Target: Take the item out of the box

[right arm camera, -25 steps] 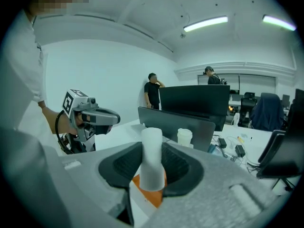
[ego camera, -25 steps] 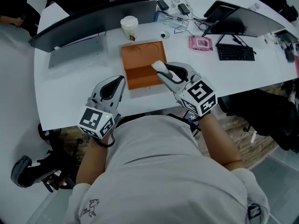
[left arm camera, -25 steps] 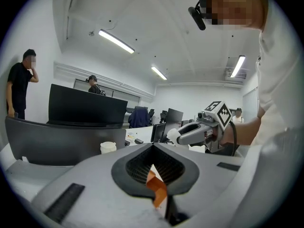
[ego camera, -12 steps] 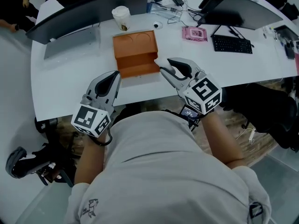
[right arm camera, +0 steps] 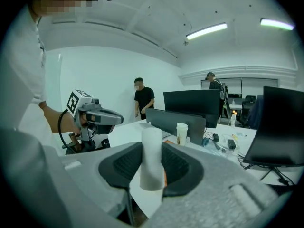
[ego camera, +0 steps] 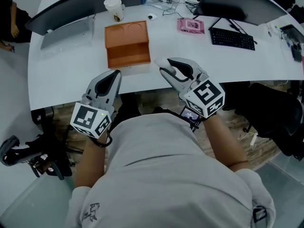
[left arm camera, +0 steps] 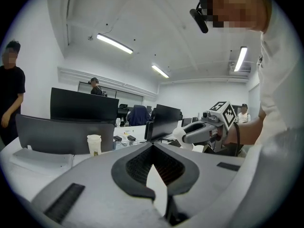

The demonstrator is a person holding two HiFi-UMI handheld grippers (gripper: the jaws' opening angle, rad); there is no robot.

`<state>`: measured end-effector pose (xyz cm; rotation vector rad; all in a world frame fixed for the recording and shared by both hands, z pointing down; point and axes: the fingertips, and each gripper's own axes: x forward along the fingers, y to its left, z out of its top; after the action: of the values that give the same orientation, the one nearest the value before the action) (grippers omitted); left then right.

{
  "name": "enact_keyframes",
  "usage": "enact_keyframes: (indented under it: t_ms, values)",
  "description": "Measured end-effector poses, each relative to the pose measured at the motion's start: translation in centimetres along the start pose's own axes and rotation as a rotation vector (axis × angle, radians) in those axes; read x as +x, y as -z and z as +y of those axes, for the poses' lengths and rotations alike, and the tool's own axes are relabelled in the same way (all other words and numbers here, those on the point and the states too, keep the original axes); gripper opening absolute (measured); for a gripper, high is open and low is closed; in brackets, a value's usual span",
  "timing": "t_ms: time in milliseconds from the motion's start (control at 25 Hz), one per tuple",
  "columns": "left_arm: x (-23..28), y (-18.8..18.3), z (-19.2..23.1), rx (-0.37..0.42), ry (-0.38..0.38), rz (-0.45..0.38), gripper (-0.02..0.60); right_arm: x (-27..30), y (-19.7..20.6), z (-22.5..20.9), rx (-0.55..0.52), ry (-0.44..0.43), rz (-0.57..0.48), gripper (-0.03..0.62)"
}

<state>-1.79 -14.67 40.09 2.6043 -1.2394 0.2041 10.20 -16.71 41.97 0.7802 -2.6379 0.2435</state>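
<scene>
The orange box [ego camera: 126,45] sits open on the white table [ego camera: 61,84], apart from both grippers. My right gripper [ego camera: 161,63] is shut on a white cylindrical item [ego camera: 164,66] and holds it over the table's front edge, to the right of the box. In the right gripper view the item [right arm camera: 152,156] stands upright between the dark pads [right arm camera: 183,167]. My left gripper [ego camera: 116,74] is shut and holds nothing; it hovers at the front edge, below the box. In the left gripper view its jaw tips [left arm camera: 152,146] meet.
A paper cup [ego camera: 114,7], dark monitors [ego camera: 80,6], a pink packet [ego camera: 191,25] and a black keyboard [ego camera: 232,38] line the table's far side. A black chair [ego camera: 278,122] stands at the right. People stand beyond the table [right arm camera: 143,101].
Both grippers have drawn back from the box toward the table's front edge, the right one carrying the white item. The box now lies farther off, up and left in the head view.
</scene>
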Motion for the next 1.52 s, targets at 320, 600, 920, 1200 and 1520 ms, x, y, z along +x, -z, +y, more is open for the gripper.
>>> enact_keyframes:
  t_ms: [320, 600, 920, 1200, 1520]
  values:
    - [-1.3, 1.8, -7.7, 0.001, -0.054, 0.008, -0.003, -6.3, 2.8, 0.8, -0.008, -0.045, -0.034, 0.129]
    - [-4.1, 1.7, -11.7, -0.015, -0.105, 0.009, -0.003, -10.2, 3.3, 2.5, -0.011, -0.071, -0.056, 0.129]
    - [-6.6, 0.7, -13.3, -0.025, -0.105, 0.008, -0.003, -12.0, 2.3, 5.3, -0.002, -0.075, -0.085, 0.129]
    - [-9.5, 1.4, -14.3, -0.004, -0.082, 0.0, -0.003, -12.5, 2.3, 8.5, 0.0, -0.058, -0.097, 0.129]
    - [-15.7, 2.6, -14.4, 0.011, -0.09, -0.009, -0.003, -13.5, 1.6, 13.7, -0.019, -0.022, -0.098, 0.129]
